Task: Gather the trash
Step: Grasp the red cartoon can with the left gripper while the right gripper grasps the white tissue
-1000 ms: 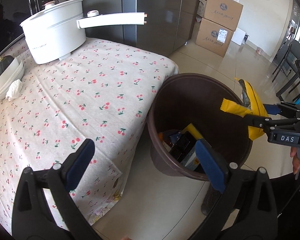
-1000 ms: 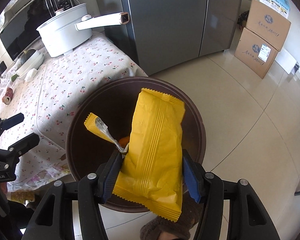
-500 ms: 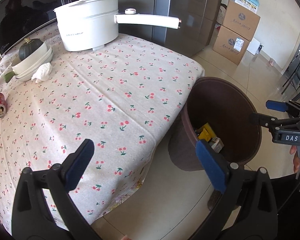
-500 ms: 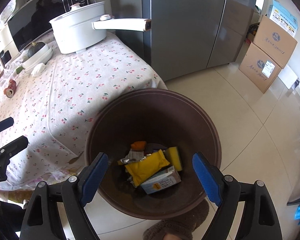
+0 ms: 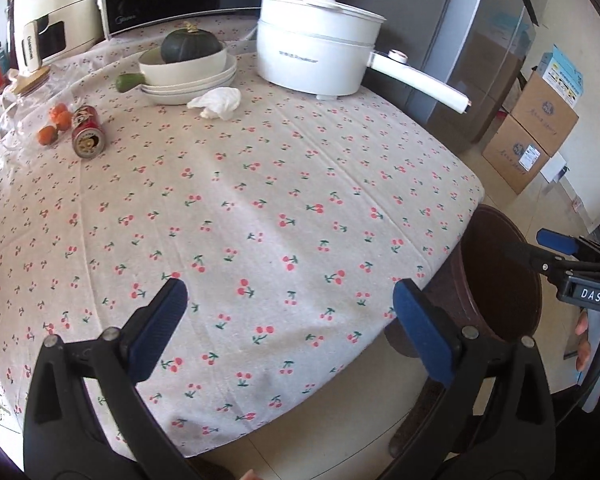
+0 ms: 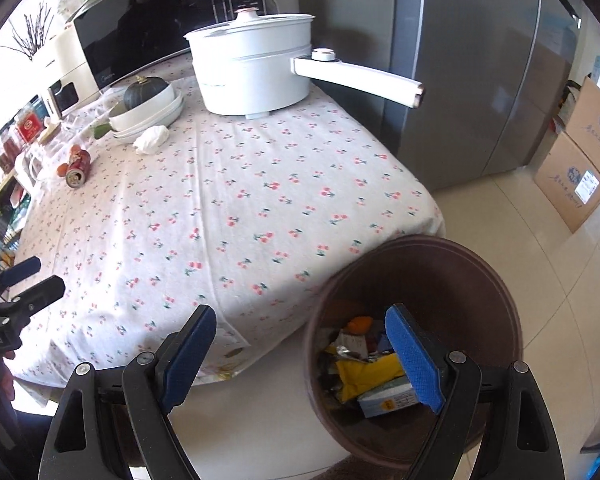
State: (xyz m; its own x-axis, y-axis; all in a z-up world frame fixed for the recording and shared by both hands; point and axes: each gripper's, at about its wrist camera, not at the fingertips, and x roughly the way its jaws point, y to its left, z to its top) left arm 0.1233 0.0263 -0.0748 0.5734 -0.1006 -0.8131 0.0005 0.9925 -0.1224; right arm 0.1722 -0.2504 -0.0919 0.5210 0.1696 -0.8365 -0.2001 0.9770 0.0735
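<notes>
A brown trash bin (image 6: 496,280) stands on the floor at the table's near right corner (image 5: 500,280). It holds a yellow snack bag (image 6: 364,372), a small box and other wrappers. My right gripper (image 6: 304,352) is open and empty, above the bin's left rim and the table edge. My left gripper (image 5: 292,328) is open and empty over the table's front edge. On the table's far left lie a crumpled white tissue (image 5: 218,102) and a red can (image 5: 86,132) on its side; both also show in the right wrist view: tissue (image 6: 152,140), can (image 6: 78,166).
A cherry-print cloth (image 5: 260,200) covers the table. A white electric pot (image 5: 316,56) with a long handle stands at the back, next to stacked bowls holding a dark squash (image 5: 190,46). Small orange fruits (image 5: 54,126) lie beside the can. Cardboard boxes (image 6: 580,160) and a fridge stand behind.
My right gripper opened and dropped the yellow bag into the bin, then swung left toward the table. My left gripper also turned left, bringing the can and tissue into view.
</notes>
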